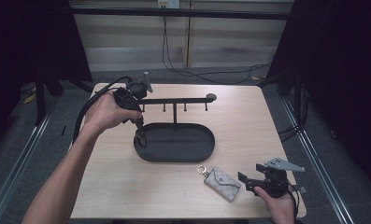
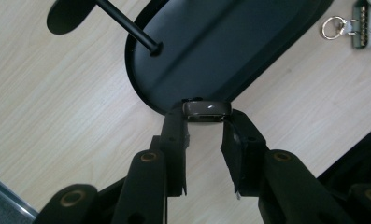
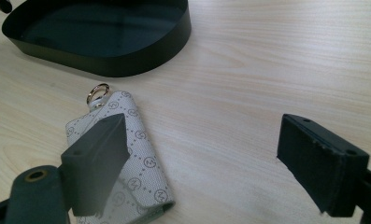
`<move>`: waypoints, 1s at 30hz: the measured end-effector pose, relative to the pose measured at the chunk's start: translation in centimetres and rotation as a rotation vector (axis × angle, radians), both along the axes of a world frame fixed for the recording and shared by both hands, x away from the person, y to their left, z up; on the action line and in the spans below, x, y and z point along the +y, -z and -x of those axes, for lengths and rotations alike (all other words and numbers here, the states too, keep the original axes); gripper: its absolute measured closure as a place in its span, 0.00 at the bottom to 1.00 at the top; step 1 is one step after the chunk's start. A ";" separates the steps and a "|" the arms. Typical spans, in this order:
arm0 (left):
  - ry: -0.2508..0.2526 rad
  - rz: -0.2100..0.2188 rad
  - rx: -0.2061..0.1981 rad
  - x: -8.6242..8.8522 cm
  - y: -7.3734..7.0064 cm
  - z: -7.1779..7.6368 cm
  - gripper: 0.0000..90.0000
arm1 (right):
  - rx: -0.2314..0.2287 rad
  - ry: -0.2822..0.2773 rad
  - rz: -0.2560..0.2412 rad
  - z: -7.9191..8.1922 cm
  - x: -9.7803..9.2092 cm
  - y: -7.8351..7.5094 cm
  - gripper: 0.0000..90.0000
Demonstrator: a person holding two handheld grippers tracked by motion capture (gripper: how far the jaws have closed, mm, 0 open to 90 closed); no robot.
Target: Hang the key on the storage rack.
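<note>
Left gripper pinches a small brown piece at the tray's edge; right gripper hangs wide open by the key pouch.

The left gripper [image 2: 206, 122], held in the left hand [image 1: 106, 112], points down at the near-left rim of the black oval tray [image 1: 206, 148], its jaws drawn narrow on a small brown glossy object [image 2: 206, 111] sitting right over that rim; what the object is I can't tell. Behind it rises the tray's post with a hook bar [image 1: 174, 100] across the top, pegs hanging beneath. On the pale wooden table [image 1: 248, 121], near the front edge, lies a grey patterned key pouch [image 3: 131, 163] with a metal ring [image 3: 97, 92] pointing toward the tray, apart from it. The right gripper [image 3: 211, 154] hovers just beside the pouch, jaws spread wide, its left jaw over the pouch's corner in the right gripper view, nothing between them.
</note>
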State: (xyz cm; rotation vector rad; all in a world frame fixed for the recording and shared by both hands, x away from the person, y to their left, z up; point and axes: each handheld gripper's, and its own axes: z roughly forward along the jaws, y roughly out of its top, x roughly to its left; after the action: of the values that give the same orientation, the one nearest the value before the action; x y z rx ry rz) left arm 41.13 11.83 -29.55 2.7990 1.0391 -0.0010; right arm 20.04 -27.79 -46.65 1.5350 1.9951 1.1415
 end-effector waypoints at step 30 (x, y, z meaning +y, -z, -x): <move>-0.137 -0.011 0.018 -0.8 1.1 -3.7 0.78 | 0.014 -0.023 -0.020 -0.1 0.0 0.1 0.18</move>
State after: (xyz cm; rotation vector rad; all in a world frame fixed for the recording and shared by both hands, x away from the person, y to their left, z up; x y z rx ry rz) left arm 44.85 11.08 -30.61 2.7358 1.2366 -0.0040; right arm 20.09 -27.77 -46.74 1.5377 2.0208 1.1666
